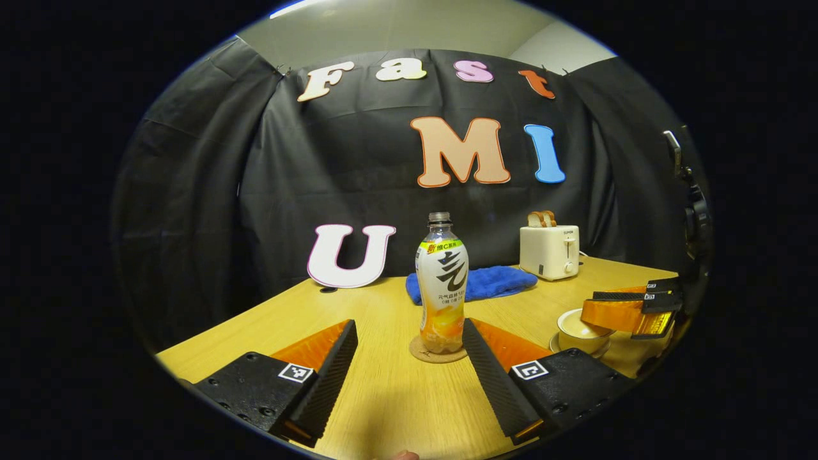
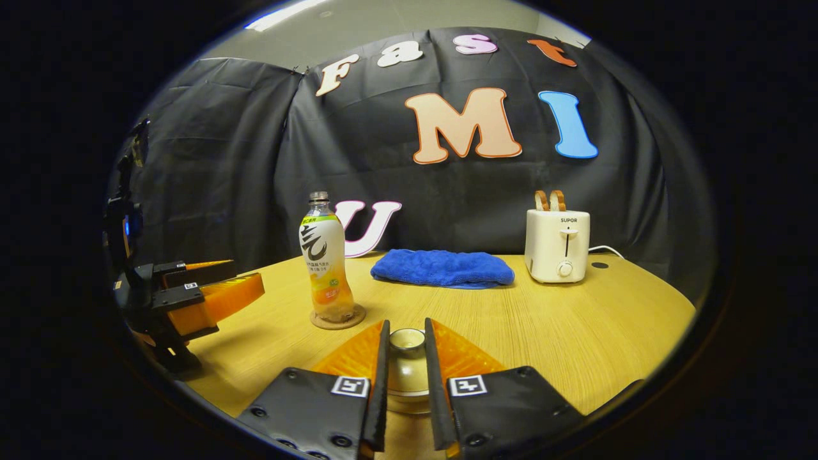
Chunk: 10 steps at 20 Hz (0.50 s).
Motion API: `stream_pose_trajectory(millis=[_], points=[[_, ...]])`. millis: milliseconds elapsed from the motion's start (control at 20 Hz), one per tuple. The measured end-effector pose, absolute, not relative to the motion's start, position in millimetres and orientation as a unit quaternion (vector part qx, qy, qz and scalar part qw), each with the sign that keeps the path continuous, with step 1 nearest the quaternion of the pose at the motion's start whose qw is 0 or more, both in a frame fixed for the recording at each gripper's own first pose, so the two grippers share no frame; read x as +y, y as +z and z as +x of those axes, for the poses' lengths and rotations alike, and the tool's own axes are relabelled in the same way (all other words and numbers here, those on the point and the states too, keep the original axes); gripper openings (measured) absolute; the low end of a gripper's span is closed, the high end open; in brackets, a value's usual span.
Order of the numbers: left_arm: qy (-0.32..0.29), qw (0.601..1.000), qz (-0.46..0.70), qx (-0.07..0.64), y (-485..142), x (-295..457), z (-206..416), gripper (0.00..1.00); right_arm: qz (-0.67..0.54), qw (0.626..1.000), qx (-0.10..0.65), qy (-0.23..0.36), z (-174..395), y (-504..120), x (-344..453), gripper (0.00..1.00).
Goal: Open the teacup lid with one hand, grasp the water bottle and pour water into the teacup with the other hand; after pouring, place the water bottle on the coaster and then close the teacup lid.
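A capless drink bottle [image 1: 442,281] [image 2: 326,262] stands upright on a round cork coaster [image 1: 418,353] [image 2: 358,317]. My left gripper [image 1: 409,326] [image 2: 246,273] is open, with the bottle just ahead between its spread fingers and not touched. The white teacup [image 1: 575,335] sits on a saucer to the right of the bottle. My right gripper [image 2: 406,324] [image 1: 591,313] is shut on the knob of the teacup lid [image 2: 407,340], right over the cup. Whether the lid rests fully on the cup I cannot tell.
On the wooden table [image 2: 575,319], a blue towel [image 2: 442,267] [image 1: 492,281] lies at the back. A white toaster [image 2: 557,246] [image 1: 549,251] holding bread slices stands beside it at the back right, with its cord trailing off.
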<state>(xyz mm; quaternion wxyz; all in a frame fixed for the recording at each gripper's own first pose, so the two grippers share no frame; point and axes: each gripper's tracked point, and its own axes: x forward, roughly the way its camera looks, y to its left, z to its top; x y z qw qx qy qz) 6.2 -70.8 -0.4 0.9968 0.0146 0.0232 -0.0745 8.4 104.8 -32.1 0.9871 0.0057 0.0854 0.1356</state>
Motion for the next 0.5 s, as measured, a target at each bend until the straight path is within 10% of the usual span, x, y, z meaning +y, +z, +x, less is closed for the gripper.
stream_pose_trajectory(millis=[250, 500], points=[[-0.079, 0.997, 0.016, 0.021, 1.1, -75.1, 3.8, 0.96, 0.014, 0.986, 0.090, 0.141, 5.4, -32.9, 104.7, 0.35], [-0.083, 0.996, 0.014, 0.014, 4.8, -78.1, -2.5, 0.96, 0.011, 0.989, 0.073, 0.129, -1.1, -23.9, 96.0, 1.00]])
